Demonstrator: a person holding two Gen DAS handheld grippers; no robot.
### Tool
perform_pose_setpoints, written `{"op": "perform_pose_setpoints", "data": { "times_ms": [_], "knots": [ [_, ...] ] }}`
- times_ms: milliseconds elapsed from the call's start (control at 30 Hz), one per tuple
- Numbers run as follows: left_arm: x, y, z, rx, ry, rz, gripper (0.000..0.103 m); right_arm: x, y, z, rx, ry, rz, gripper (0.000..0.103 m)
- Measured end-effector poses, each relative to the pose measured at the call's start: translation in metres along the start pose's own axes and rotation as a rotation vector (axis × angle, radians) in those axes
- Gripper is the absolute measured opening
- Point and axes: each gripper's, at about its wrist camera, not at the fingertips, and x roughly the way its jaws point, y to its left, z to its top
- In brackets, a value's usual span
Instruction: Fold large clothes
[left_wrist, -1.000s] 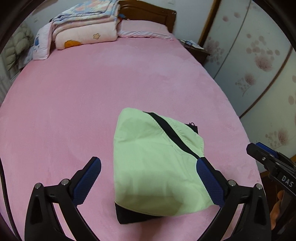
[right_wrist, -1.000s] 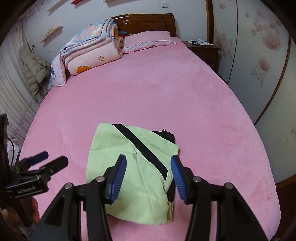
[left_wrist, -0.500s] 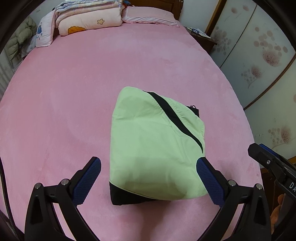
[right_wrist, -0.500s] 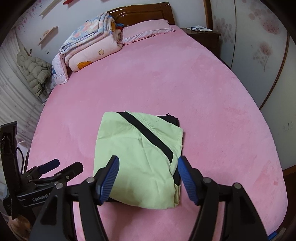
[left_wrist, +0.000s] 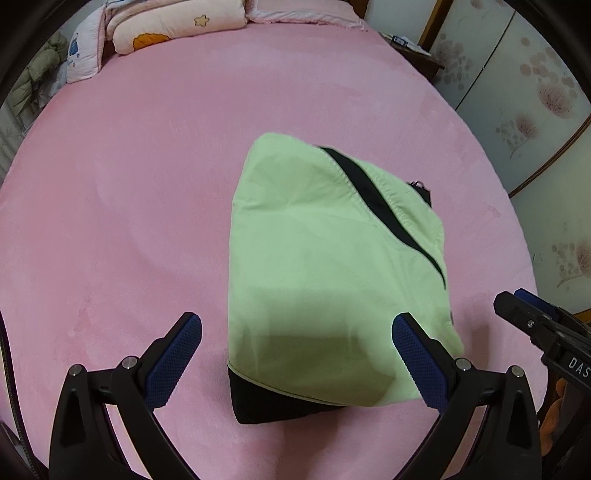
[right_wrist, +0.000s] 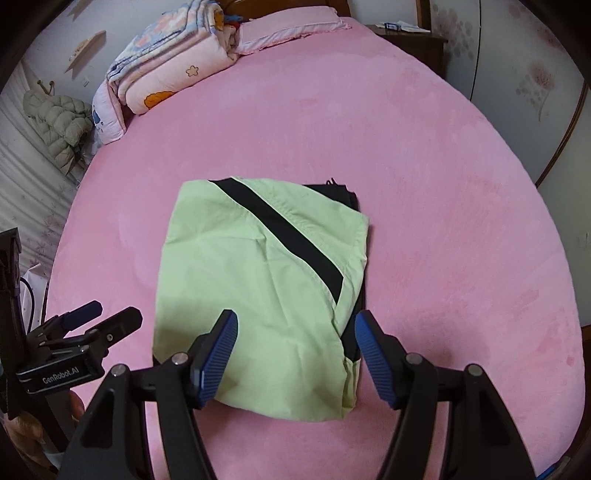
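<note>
A folded light green garment (left_wrist: 332, 277) with a black diagonal stripe and a black layer underneath lies flat on the pink bed (left_wrist: 129, 203). My left gripper (left_wrist: 297, 354) hovers over its near edge. The jaws are wide open with the cloth below them and nothing gripped. My right gripper (right_wrist: 297, 332) stands open above the near right part of the same garment (right_wrist: 258, 288), its pads apart from the cloth. Each gripper shows at the edge of the other's view: the right gripper (left_wrist: 535, 325) and the left gripper (right_wrist: 85, 332).
Folded quilts (right_wrist: 173, 81) and a pink pillow (right_wrist: 291, 27) sit at the headboard end. A puffy jacket (right_wrist: 55, 118) hangs at the left wall. A nightstand (right_wrist: 406, 33) and flowered wardrobe doors (left_wrist: 535, 92) line the right side. Bare pink sheet surrounds the garment.
Both grippers have sunk toward the garment and tipped further down, so it looms larger. The right jaws have spread wider than a second ago. The garment has not moved.
</note>
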Motion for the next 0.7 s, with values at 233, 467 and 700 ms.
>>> {"op": "perform_pose_setpoints", "data": {
  "times_ms": [233,467,700],
  "knots": [
    [0.032,0.012,0.002,-0.019,0.052,-0.061,0.102,0.028,-0.013,0.001,0.006,0.028,-0.006,0.066],
    [0.06,0.026,0.01,-0.027,0.049,-0.085,0.102,0.058,-0.029,0.006,0.03,0.049,0.016,0.066],
    [0.086,0.049,0.022,-0.035,0.046,-0.191,0.102,0.094,-0.052,0.01,0.064,0.108,0.082,0.066]
  ]
}}
